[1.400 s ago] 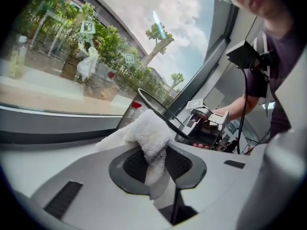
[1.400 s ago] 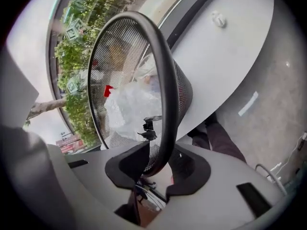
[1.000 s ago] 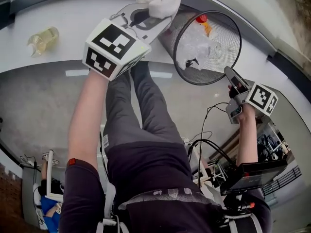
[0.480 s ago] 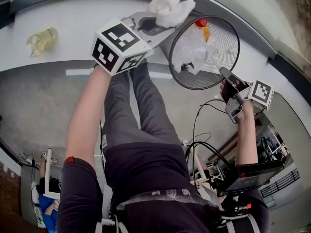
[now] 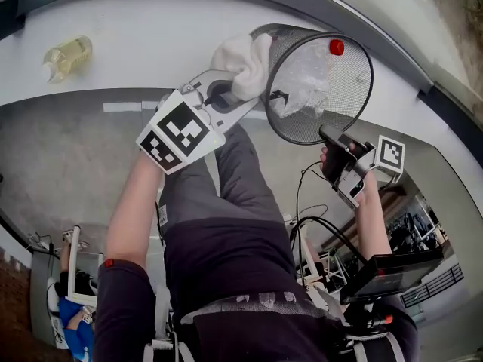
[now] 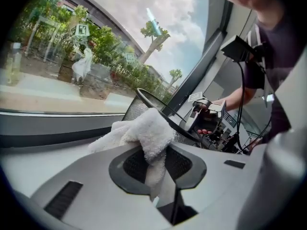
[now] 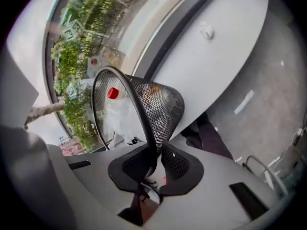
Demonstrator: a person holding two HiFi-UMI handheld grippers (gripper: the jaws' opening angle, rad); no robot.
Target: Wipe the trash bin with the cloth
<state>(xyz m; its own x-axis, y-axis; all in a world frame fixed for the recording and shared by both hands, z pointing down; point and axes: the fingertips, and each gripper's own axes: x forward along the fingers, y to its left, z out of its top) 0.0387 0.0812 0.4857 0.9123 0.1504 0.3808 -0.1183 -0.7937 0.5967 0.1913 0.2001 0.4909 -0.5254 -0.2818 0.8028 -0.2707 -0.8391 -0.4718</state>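
The black mesh trash bin (image 5: pixel 321 81) is tipped with its mouth toward me; clear plastic and a red cap (image 5: pixel 336 47) lie inside. My left gripper (image 5: pixel 230 89) is shut on a white cloth (image 5: pixel 243 61), which rests against the bin's outer left wall near the rim. In the left gripper view the cloth (image 6: pixel 144 131) bunches between the pads of the left gripper (image 6: pixel 154 162), with the bin (image 6: pixel 136 109) just beyond. My right gripper (image 5: pixel 328 138) is shut on the bin's near rim. The right gripper view shows the rim wire (image 7: pixel 144 123) pinched in the right gripper (image 7: pixel 156 164).
A small bottle of yellowish liquid (image 5: pixel 66 53) lies on the white ledge (image 5: pixel 136 29) at far left. The person's legs (image 5: pixel 226 194) are below the bin. Cables and a dark device (image 5: pixel 392 266) hang at lower right. A dark window frame (image 5: pixel 423 74) runs behind.
The right gripper moved in to the bin's near rim and shut on it, and the bin tipped. The left gripper came down with the cloth from the rim's top to the outer left wall.
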